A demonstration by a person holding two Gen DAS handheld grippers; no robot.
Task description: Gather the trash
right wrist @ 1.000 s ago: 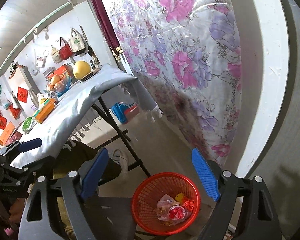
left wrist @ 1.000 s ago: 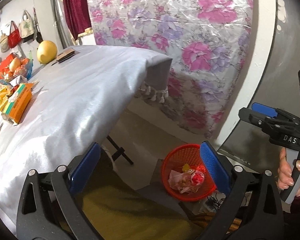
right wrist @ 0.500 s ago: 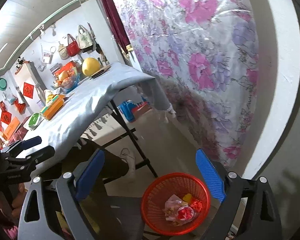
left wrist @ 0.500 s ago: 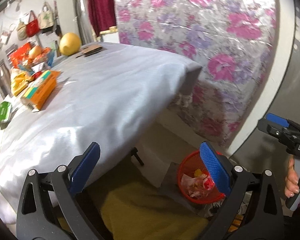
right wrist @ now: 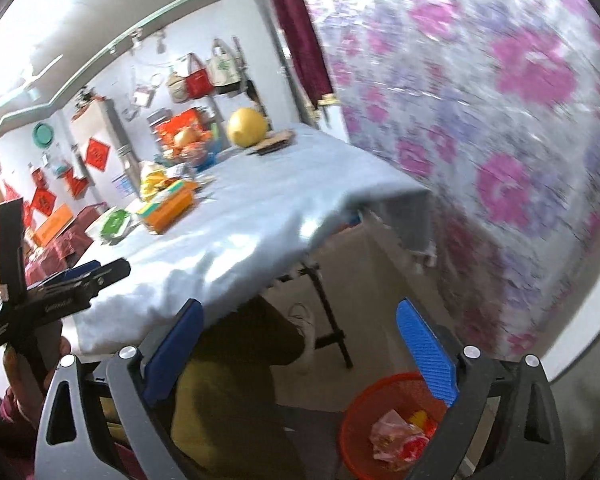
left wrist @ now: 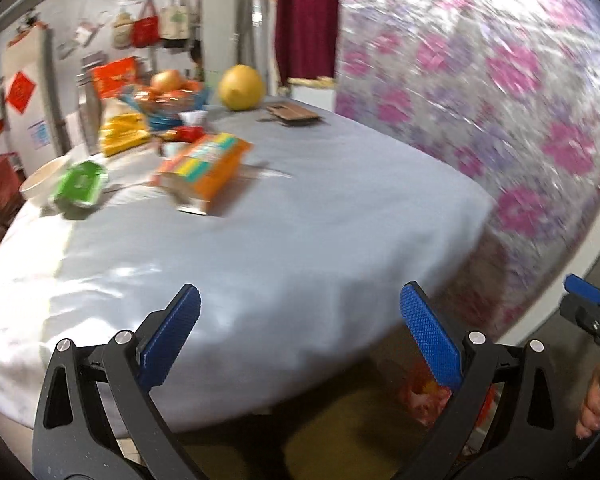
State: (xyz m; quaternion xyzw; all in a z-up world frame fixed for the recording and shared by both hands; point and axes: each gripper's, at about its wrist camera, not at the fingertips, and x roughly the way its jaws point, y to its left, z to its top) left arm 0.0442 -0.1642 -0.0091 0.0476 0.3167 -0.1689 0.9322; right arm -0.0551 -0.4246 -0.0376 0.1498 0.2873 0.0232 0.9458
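Note:
My left gripper [left wrist: 300, 340] is open and empty, held above the near edge of the table with the pale blue cloth [left wrist: 300, 220]. My right gripper [right wrist: 304, 356] is open and empty, off the table's right side above the floor. The red mesh trash basket [right wrist: 364, 412] stands on the floor under it, with crumpled wrappers [right wrist: 396, 436] inside. In the left wrist view the basket [left wrist: 420, 396] shows partly behind the right finger. An orange packet [left wrist: 204, 168] and a green packet [left wrist: 80, 184] lie at the table's far left.
A yellow pomelo [left wrist: 242, 88], a fruit bowl [left wrist: 168, 96], a yellow bag [left wrist: 124, 130] and a white bowl [left wrist: 40, 180] sit at the table's back. A flowered mattress [left wrist: 500, 100] leans at the right. Folding table legs [right wrist: 328, 304] and my legs are below.
Both grippers have tilted up and swung left toward the tabletop. The basket has slid to the lower edge of both views. Both stay open and empty.

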